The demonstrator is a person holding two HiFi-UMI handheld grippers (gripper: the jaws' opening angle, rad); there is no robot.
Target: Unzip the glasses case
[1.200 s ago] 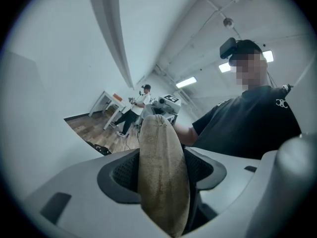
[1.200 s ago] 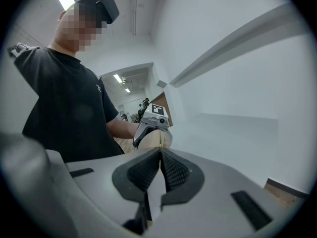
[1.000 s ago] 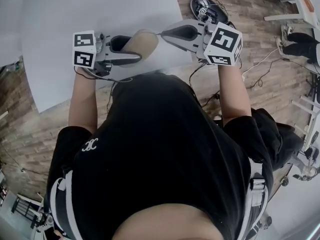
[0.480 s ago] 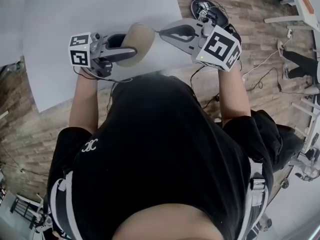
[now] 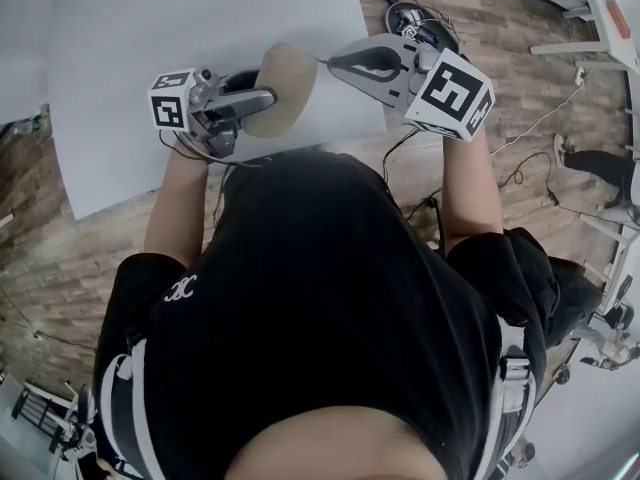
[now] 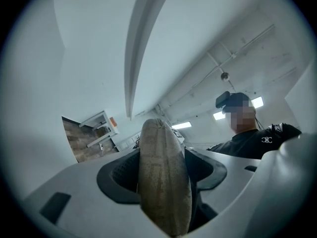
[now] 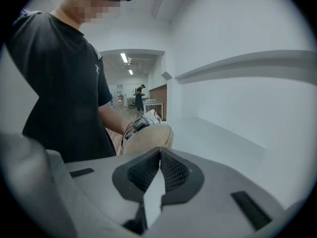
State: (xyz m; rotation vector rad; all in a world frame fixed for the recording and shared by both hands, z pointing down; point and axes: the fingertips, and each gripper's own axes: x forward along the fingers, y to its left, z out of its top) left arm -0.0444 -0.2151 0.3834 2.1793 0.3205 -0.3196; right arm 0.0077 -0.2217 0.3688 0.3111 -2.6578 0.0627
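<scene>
A tan oval glasses case (image 5: 288, 76) is held in the air over the near edge of the white table (image 5: 150, 48). My left gripper (image 5: 264, 98) is shut on it, its jaws pressing the case's two broad sides; in the left gripper view the case (image 6: 163, 182) stands edge-on between the pads. My right gripper (image 5: 324, 63) comes in from the right, its tips at the case's right edge. Its jaws are shut, and a thin zipper pull seems to run from the case into them. In the right gripper view the case (image 7: 148, 139) sits just beyond the closed tips (image 7: 159, 153).
The table's near edge runs just below the grippers. Beyond it is wood floor with cables and a dark device (image 5: 415, 18) at the upper right. White furniture legs (image 5: 585, 8) stand at the far right. A distant person (image 7: 141, 95) stands down a corridor.
The left gripper has risen slightly and rolled, so the case now shows more of its broad face. The right gripper has rolled a little and stayed at the case's edge.
</scene>
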